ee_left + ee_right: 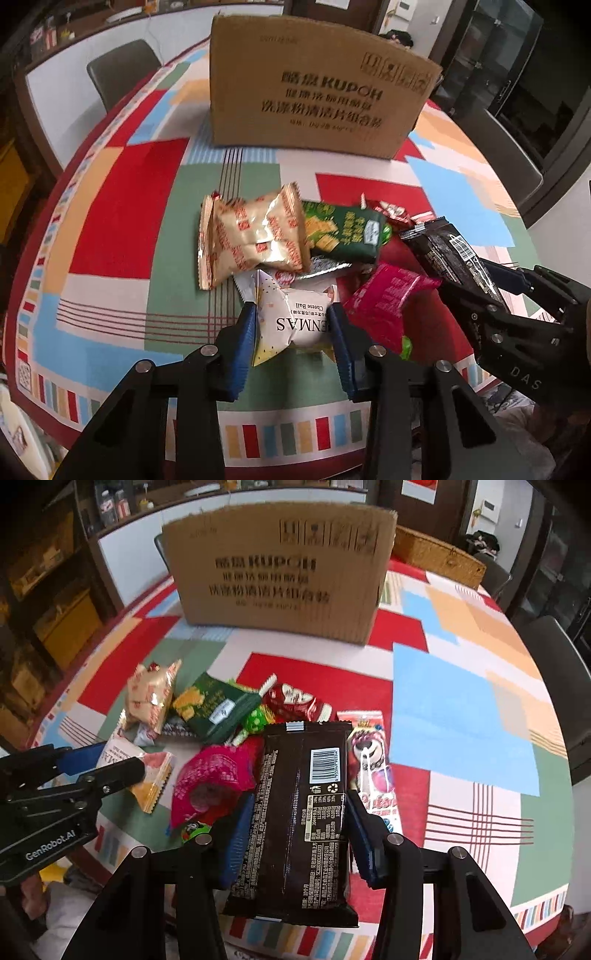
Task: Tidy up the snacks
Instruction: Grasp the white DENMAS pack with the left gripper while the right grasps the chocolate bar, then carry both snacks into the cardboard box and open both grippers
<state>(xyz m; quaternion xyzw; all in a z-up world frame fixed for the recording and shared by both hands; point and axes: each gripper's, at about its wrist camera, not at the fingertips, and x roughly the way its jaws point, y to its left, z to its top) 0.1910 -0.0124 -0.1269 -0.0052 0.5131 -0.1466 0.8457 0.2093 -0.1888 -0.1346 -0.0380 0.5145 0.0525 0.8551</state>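
Cardboard box (314,88) interior hidden behind its wall, print blurred; silver packet (317,267) mostly buried under others.

R tool (297,830) clamps a black snack pack (295,812) lengthwise, barcode side up. L tool (99,764) at left edge grips a white packet (122,755). Pink pouch (210,779), green bag (214,709) & bear-print pack (371,760) lie on worktop (461,738); cardboard box (277,572) behind.

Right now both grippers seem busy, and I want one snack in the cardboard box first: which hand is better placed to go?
Probably the right. The right gripper grips the black packet already raised off the pile. The left gripper pinches the white Cheese Ball packet low among the snacks. The cardboard box stands ahead of both.
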